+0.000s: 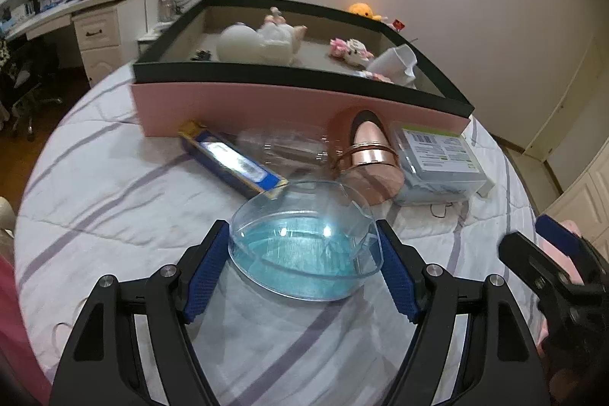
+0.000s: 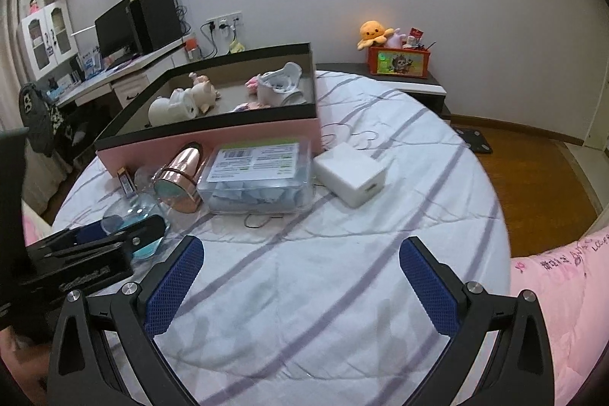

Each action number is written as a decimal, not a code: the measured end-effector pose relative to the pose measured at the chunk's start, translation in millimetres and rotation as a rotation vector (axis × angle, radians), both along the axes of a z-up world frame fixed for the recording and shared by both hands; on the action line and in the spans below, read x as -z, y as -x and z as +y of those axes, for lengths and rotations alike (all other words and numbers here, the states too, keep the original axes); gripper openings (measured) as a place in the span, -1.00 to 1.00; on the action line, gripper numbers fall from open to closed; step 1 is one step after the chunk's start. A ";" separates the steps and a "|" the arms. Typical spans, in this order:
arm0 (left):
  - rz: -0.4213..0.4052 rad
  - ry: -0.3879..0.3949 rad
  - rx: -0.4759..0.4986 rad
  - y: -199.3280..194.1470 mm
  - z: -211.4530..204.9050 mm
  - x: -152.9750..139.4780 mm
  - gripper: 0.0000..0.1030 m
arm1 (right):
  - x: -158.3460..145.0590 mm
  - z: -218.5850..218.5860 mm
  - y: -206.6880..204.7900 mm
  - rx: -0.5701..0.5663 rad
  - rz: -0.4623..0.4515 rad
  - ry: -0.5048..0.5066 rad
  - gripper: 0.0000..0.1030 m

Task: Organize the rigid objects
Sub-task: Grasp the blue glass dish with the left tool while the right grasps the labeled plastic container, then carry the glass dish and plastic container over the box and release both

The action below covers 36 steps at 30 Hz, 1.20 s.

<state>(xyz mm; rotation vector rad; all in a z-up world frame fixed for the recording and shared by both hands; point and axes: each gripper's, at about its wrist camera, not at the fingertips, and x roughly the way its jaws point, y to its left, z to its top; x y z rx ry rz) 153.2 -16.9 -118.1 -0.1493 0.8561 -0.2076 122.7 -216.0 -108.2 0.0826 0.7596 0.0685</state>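
Blue-tinted clear dish [image 1: 304, 253] nearest, lying on the bed [image 1: 114, 196] toward its near edge, flanked by the left gripper [image 1: 302, 226] with one blue pad at each side of the rim; cannot tell whether pressing or only just beside. Right gripper [image 2: 300, 242] wide open and empty above bare striped cover. Likely risks: slipping of the smooth curved wall out of the pads, or tipping on the soft cover if pinched only by the tips; perhaps also cracking from too hard a squeeze. Just behind the far rim of the dish, a blue box [image 1: 232, 158] and a rose-gold bottle [image 1: 371, 147], so danger of knocking these with any forward push; safer to lift straight up first. Beside the bottle a clear labelled box [image 1: 437, 158], then a white block [image 2: 352, 174] with free cover around it. Farther, across the middle of the bed, the pink tray [image 1: 266, 101] with black rim, holding plush toys [image 1: 266, 42] but with much open floor; rather high wall, so need of good height before crossing. Most free room toward the right side of the bed.
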 end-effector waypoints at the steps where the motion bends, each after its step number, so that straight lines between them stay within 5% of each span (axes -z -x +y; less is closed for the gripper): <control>1: -0.008 -0.006 -0.008 3.4 3.6 -1.5 0.48 | 0.6 3.3 -4.6 -0.005 0.004 0.003 1.00; 16: -0.030 0.000 -0.044 13.2 37.4 2.5 0.49 | 24.2 36.3 -70.1 0.010 0.078 0.065 0.99; 20: -0.035 0.014 -0.041 13.7 39.0 2.6 0.49 | 30.6 36.2 -78.6 0.010 0.104 0.025 0.83; 36: -0.085 -0.008 -0.049 38.4 46.0 -10.1 0.48 | -2.5 28.6 -20.2 -0.053 0.002 -0.057 0.81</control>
